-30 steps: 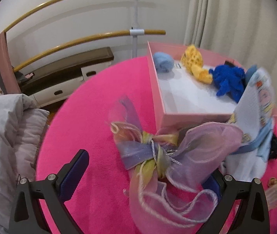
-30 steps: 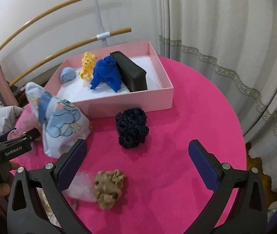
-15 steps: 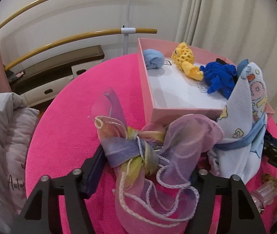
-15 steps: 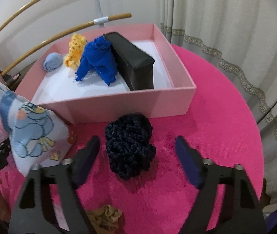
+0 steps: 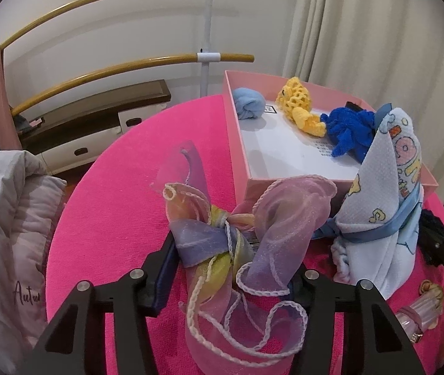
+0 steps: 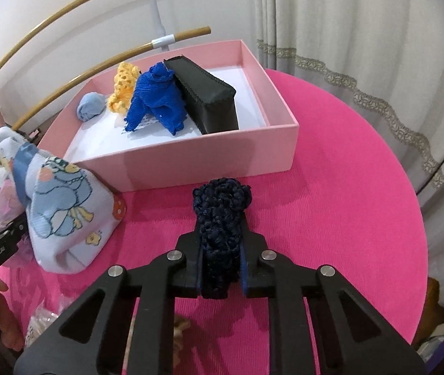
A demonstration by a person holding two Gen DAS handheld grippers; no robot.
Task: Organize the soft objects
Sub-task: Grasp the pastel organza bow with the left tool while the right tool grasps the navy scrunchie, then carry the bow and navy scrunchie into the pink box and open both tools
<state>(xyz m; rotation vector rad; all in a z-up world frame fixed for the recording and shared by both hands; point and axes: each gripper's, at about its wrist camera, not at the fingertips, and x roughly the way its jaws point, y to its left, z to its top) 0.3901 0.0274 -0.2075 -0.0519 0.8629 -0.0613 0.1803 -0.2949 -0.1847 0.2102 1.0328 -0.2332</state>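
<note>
Now both grippers have closed on something soft. The right gripper (image 6: 220,268) has its jaws pinched tight on the dark navy crocheted scrunchie (image 6: 220,215), which bulges out past the fingertips toward 12 o'clock, just short of the pink box (image 6: 209,159). The left gripper (image 5: 231,268) has drawn its jaws in against the knot of the sheer pastel bow (image 5: 237,234); the near pad presses the lilac loop, while the far pad is hidden under the fabric, so I judge it a grip rather than see it whole.

A second ago both sets of jaws stood wide apart, well back from their targets — the scrunchie lay free on the pink tablecloth (image 6: 347,187) and the bow sat loose between open fingers. Half a second ago they were straddling the pieces. So the approach is over and the grasp is made on both sides.

For the task, that likely means two more pieces are ready to be lifted into the box, which lies at about 1 o'clock in the left view and already holds the light blue roll (image 6: 90,109), the yellow crochet piece (image 6: 123,86), the blue cloth (image 6: 156,100) and the black pouch (image 6: 204,97). The cartoon-print cloth bundle (image 6: 62,206) stands on the table at 9 o'clock of the right gripper, not yet handled.
</note>
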